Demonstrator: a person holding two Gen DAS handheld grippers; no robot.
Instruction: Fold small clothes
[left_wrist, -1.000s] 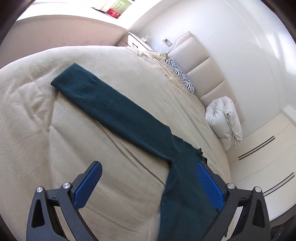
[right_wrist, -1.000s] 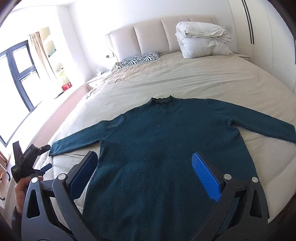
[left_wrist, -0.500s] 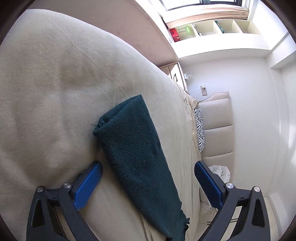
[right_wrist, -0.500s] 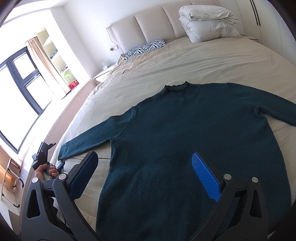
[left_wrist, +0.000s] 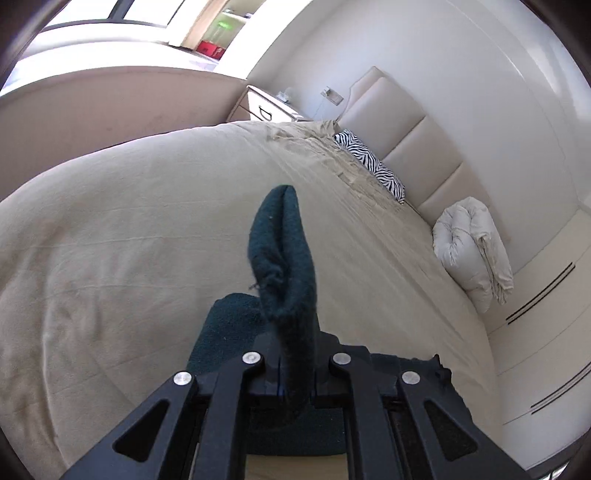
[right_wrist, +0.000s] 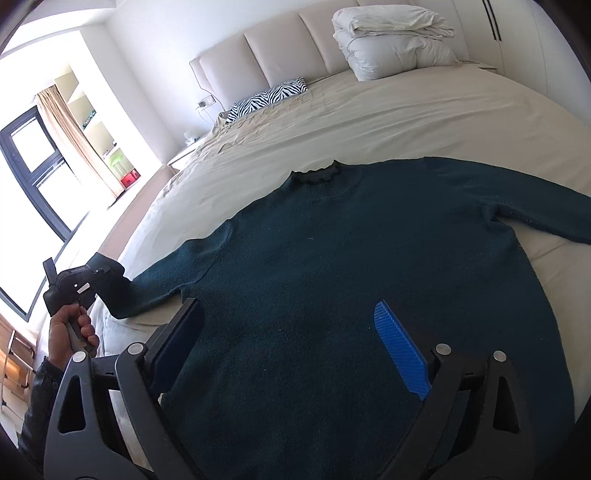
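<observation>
text: none legible | labels: none | numbers: none

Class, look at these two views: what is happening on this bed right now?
A person is folding a dark teal knitted sweater spread flat on a beige bed. The left tool has just closed on the end of one sleeve, lifting it off the sheet. The right tool hovers open over the sweater's lower body, gripping nothing.

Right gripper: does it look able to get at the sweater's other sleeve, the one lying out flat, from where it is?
Probably yes. The right gripper hangs with open jaws over the sweater; the flat sleeve lies bare on the bed, with nothing lying on it. The left gripper is clamped on the opposite cuff.
</observation>
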